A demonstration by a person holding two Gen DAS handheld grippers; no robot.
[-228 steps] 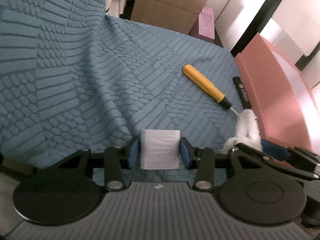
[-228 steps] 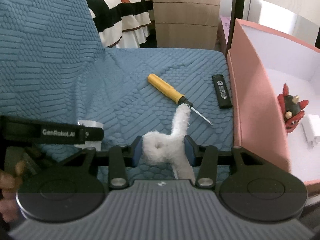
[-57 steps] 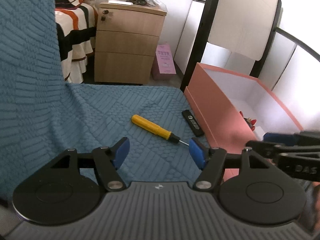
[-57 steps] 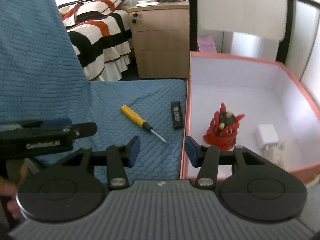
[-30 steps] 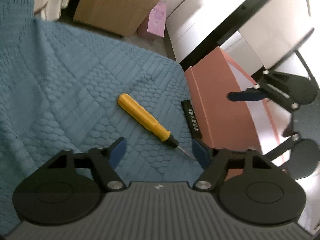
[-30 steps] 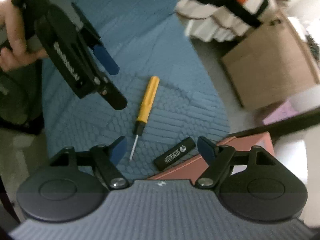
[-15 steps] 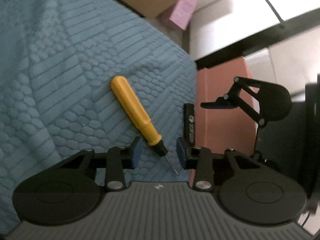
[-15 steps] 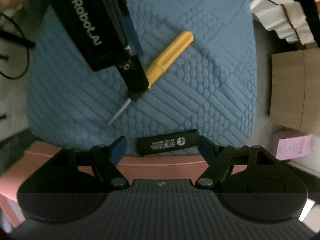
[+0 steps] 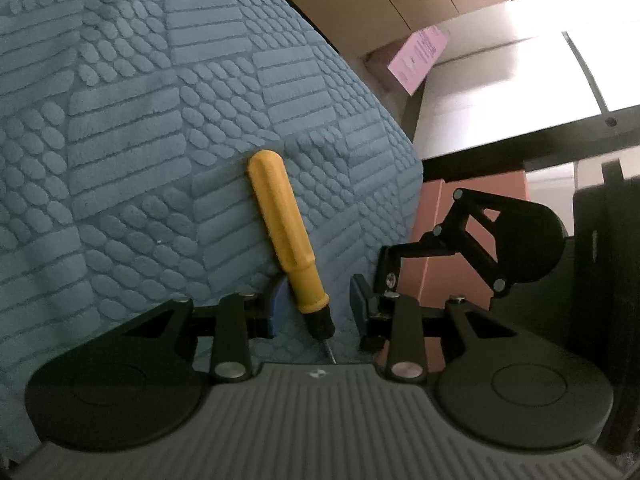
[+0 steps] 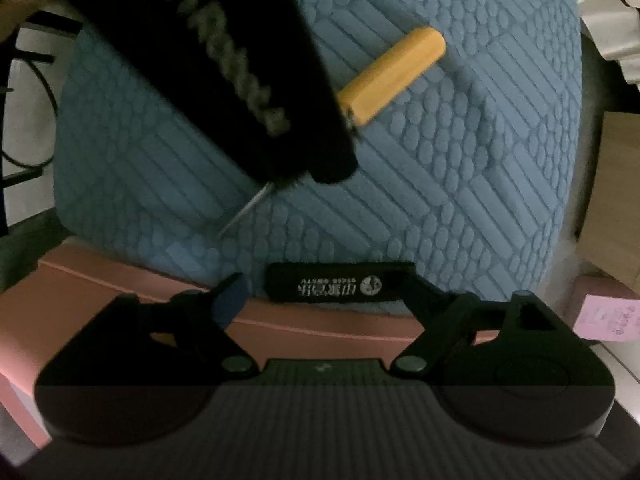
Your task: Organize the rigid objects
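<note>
A yellow-handled screwdriver [image 9: 286,240] lies on the blue textured cover [image 9: 120,140]. My left gripper [image 9: 316,308] is low over it, its blue pads on either side of the handle's lower end with small gaps, not clamped. In the right wrist view the screwdriver [image 10: 392,80] is partly hidden by the left gripper's body. A black lighter [image 10: 340,282] lies at the cover's edge by the pink box [image 10: 120,280]. My right gripper [image 10: 324,300] is open, its jaws spanning the lighter's two ends.
The pink box wall [image 9: 472,208] stands right of the cover. The right gripper [image 9: 480,236] shows in the left wrist view over the box edge. A wooden cabinet [image 9: 380,0] and a pink package [image 9: 418,58] are beyond the cover.
My left gripper has dropped closer around the screwdriver's handle. My right gripper has come down so its jaws bracket the lighter.
</note>
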